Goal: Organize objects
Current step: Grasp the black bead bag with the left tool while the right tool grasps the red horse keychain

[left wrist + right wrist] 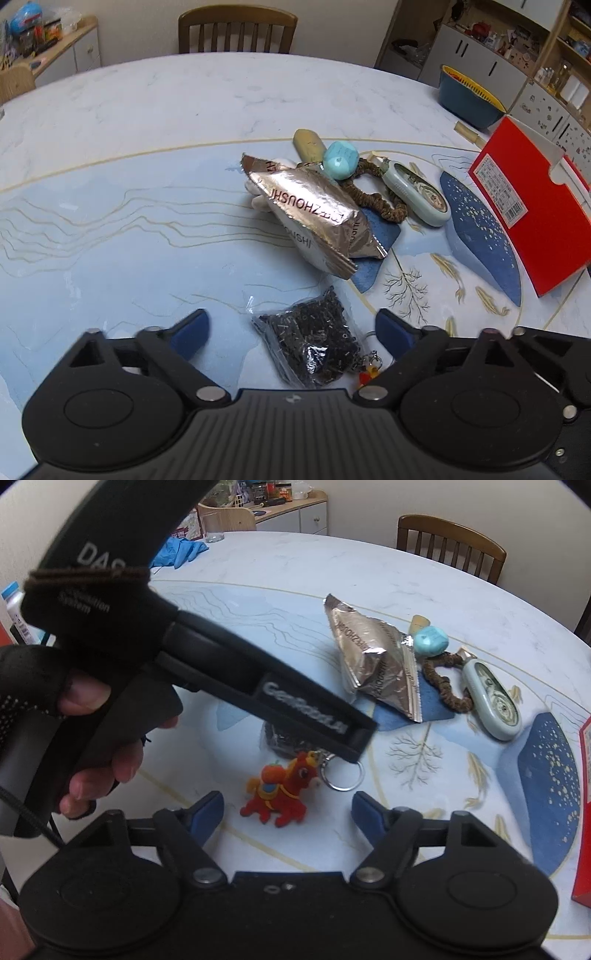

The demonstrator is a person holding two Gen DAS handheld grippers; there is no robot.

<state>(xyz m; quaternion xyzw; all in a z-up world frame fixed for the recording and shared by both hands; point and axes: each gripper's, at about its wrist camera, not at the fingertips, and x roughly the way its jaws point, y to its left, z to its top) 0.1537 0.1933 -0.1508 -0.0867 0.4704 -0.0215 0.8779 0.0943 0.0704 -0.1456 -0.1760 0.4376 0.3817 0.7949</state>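
Note:
My left gripper stands open low over the table, its blue pads on either side of a clear bag of small black parts without touching it. A key ring and a bit of red toy peek out at the bag's right. My right gripper is open too, with a red plush horse keychain lying between its pads, untouched. In the right wrist view a gloved hand holds the left tool's black housing across the frame, which hides most of the black bag.
Behind lie a foil snack bag, a turquoise lump, a tan tube, a brown scrunchie and a pale green oval case. A red box and a blue basin stand at the right. A chair stands beyond the table.

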